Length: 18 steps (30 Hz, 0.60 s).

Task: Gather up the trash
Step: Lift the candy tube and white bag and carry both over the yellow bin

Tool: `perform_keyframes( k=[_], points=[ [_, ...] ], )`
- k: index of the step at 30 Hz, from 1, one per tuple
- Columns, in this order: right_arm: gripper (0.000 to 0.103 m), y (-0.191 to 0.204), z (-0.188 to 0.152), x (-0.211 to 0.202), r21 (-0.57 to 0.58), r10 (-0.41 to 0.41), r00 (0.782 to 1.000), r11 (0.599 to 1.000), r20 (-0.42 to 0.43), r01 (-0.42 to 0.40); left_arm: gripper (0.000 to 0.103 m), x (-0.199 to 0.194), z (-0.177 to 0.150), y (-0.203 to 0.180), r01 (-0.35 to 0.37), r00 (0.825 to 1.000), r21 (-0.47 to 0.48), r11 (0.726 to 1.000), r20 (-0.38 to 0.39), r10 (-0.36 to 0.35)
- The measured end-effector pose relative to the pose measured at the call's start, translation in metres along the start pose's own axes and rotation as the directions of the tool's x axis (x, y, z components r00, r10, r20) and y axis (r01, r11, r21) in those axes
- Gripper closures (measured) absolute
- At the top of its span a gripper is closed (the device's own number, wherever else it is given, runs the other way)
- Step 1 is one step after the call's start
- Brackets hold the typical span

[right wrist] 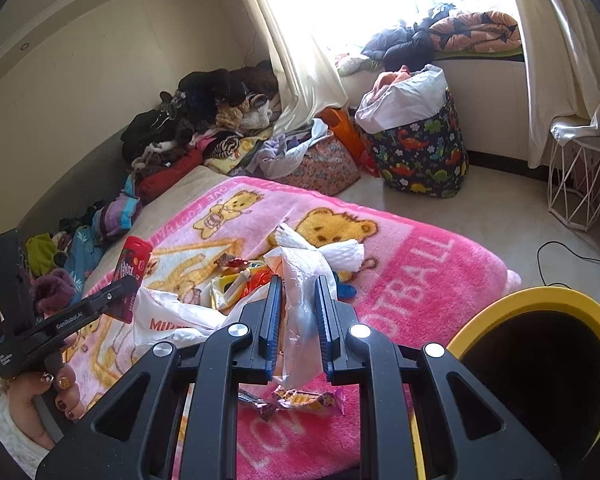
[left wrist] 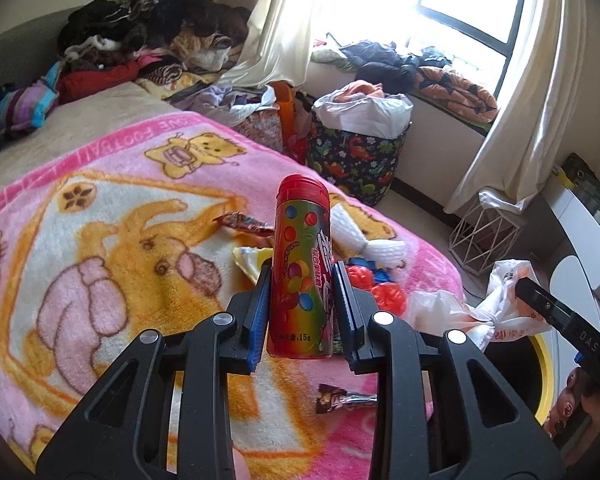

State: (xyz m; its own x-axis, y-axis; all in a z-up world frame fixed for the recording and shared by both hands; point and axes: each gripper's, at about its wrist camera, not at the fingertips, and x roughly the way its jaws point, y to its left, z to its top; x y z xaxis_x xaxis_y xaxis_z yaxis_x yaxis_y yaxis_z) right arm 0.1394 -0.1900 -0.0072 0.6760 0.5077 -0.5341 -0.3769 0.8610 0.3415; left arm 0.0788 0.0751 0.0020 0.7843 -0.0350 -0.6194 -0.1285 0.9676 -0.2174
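Red-capped candy tube (left wrist: 300, 268), printed with coloured sweets, stands upright between the blue pads of the left gripper (left wrist: 303, 300), whose fingers are closed against its two sides and hold it above the pink blanket (left wrist: 100, 264). From the right wrist view the same tube (right wrist: 131, 276) appears at far left, pinched in the left gripper (right wrist: 116, 292) with a hand (right wrist: 40, 396) on the handle below. Right gripper (right wrist: 297, 320) is clamped on a thin, crumpled white plastic bag (right wrist: 300, 300); the film runs up between its narrowly spaced fingers and spreads leftward over the blanket (right wrist: 420, 280), where orange lettering shows. In the left wrist view the bag (left wrist: 460, 312) hangs bunched at the right, with one finger of the right gripper (left wrist: 540, 300) reaching in beside it. Loose trash remains on the blanket: a red wrapper (left wrist: 244, 224) behind the tube, a yellow wrapper (left wrist: 252, 260) just to its left, a white foam net (left wrist: 360, 236) beyond, red and blue scraps (left wrist: 376, 284) near the bag, and a dark snack wrapper (left wrist: 340, 398) below the left gripper. A yellow-rimmed bin (right wrist: 540, 380) with a dark interior stands at lower right, beside the bed edge. Farther off, a dinosaur-print basket (right wrist: 420, 152) sits on the floor below the window.
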Motion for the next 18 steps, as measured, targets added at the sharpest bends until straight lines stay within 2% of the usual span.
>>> perform_keyframes(
  k=[18],
  points=[
    [0.087,-0.044,-0.004,-0.05,0.073,-0.095,0.993,0.993,0.069,0.09,0.08,-0.006,0.001,-0.051,0.068,0.998,0.09,0.994,0.01,-0.069]
  ],
)
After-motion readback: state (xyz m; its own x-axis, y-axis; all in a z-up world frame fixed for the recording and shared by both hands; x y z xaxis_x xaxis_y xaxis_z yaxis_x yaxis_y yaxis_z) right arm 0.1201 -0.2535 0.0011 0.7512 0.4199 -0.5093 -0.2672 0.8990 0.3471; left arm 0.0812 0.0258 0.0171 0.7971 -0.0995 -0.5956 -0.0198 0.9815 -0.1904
